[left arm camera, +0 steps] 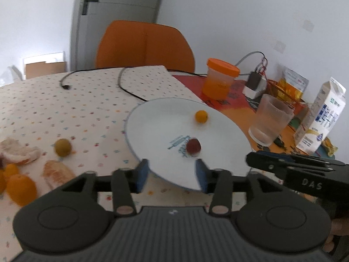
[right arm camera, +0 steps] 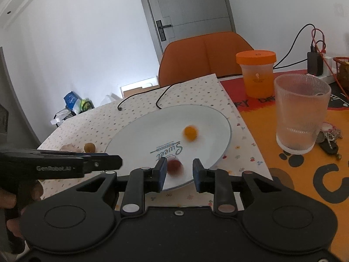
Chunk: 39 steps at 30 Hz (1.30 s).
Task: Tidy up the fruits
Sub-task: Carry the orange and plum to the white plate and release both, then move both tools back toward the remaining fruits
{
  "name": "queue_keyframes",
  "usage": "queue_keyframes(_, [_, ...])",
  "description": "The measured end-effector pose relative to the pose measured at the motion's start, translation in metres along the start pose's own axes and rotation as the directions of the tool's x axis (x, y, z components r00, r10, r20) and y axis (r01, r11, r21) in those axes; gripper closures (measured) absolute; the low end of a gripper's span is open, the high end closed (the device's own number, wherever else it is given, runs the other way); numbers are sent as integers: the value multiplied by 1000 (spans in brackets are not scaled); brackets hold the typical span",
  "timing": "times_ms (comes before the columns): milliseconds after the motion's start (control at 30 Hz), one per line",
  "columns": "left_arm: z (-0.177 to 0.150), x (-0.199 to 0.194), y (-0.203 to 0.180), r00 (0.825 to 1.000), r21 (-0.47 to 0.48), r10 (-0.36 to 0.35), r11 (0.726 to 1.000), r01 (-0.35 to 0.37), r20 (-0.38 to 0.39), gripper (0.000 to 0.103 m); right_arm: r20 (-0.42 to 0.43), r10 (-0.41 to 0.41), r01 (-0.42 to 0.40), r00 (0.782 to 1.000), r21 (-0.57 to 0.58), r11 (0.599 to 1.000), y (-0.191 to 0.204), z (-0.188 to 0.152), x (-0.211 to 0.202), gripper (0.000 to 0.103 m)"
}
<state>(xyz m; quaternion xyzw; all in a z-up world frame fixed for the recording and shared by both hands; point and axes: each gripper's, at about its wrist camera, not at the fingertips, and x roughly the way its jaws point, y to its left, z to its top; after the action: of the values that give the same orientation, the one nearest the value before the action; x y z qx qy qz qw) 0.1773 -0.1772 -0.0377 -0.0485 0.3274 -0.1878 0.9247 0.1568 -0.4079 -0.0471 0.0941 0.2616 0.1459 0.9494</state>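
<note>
A white plate (left arm camera: 152, 126) (right arm camera: 135, 144) lies on the dotted tablecloth. On it rest a small orange fruit (left arm camera: 201, 116) (right arm camera: 190, 132) and a dark red fruit (left arm camera: 193, 146) (right arm camera: 174, 167). My left gripper (left arm camera: 171, 175) is open over the plate's near rim and holds nothing. My right gripper (right arm camera: 179, 174) is open too; the blurred red fruit shows in the gap just beyond its pads, unpressed. A yellow-green fruit (left arm camera: 62, 147) (right arm camera: 89, 147) sits on the cloth left of the plate. Whole oranges (left arm camera: 20, 188) and peeled segments (left arm camera: 55, 171) lie at the far left.
Right of the plate stand a ribbed glass (right arm camera: 302, 113) (left arm camera: 270, 120), an orange-lidded jar (right arm camera: 257, 74) (left arm camera: 220, 78) and a milk carton (left arm camera: 322, 118). Keys (right arm camera: 329, 139) lie by the glass. Black cables (left arm camera: 128, 87) cross the cloth. An orange chair (left arm camera: 144, 43) stands behind the table.
</note>
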Motion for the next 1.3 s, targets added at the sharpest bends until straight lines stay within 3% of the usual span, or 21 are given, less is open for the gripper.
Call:
queue_keyframes(67, [-2, -8, 2, 1000, -12, 12, 1000, -11, 23, 37, 8, 4, -4, 1000, -2, 1000, 1, 1, -4, 73])
queue_keyframes(133, [-4, -15, 4, 999, -18, 29, 999, -28, 44, 32, 22, 11, -11, 1000, -2, 1000, 3, 1, -9, 68])
queue_keyframes(400, [-12, -45, 20, 991, -73, 83, 994, -75, 102, 17, 25, 30, -30, 999, -18, 999, 13, -3, -16, 53])
queue_keyframes(767, [-25, -81, 35, 968, -53, 193, 981, -187, 159, 12, 69, 15, -14, 997, -17, 1000, 32, -9, -27, 0])
queue_keyframes(967, [-35, -94, 52, 956, -51, 249, 968, -244, 154, 12, 52, 24, -23, 998, -16, 1000, 49, -10, -23, 0])
queue_keyframes(1300, [-46, -120, 76, 931, -125, 317, 946, -298, 182, 12, 60, 74, -70, 995, -67, 995, 78, -11, -23, 0])
